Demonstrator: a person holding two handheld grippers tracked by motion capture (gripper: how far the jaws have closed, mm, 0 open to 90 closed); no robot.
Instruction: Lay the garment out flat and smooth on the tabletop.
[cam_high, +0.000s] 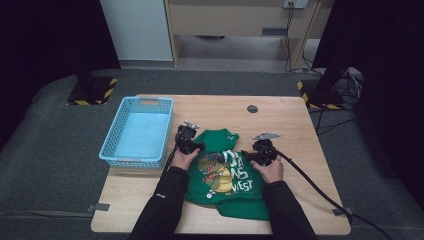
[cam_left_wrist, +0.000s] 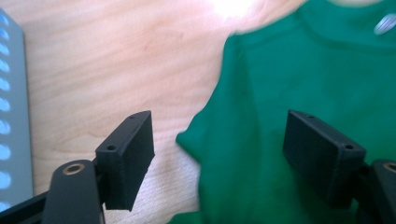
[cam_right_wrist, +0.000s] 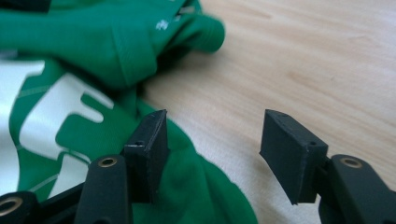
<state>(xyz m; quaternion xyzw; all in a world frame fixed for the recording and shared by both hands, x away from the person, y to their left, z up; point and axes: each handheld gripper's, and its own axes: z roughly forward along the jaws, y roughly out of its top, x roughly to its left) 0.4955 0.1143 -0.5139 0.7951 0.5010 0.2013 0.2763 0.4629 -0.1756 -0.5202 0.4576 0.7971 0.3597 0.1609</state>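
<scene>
A green shirt (cam_high: 225, 172) with a cartoon print and white letters lies crumpled on the wooden table (cam_high: 295, 130). My left gripper (cam_high: 189, 145) hovers over the shirt's upper left edge, open; its jaws straddle the cloth's left edge (cam_left_wrist: 243, 140), with one jaw over bare wood. My right gripper (cam_high: 255, 154) is at the shirt's right edge, open too. In the right gripper view (cam_right_wrist: 212, 154) the left jaw sits over the green cloth (cam_right_wrist: 70, 107) and the right jaw over bare table. Nothing is held by either gripper.
A light blue plastic basket (cam_high: 137, 131) stands on the table's left part, close to my left gripper; its wall (cam_left_wrist: 11, 116) shows at the left. A round grommet (cam_high: 252, 108) sits in the tabletop at the back. Cables trail off the table's right.
</scene>
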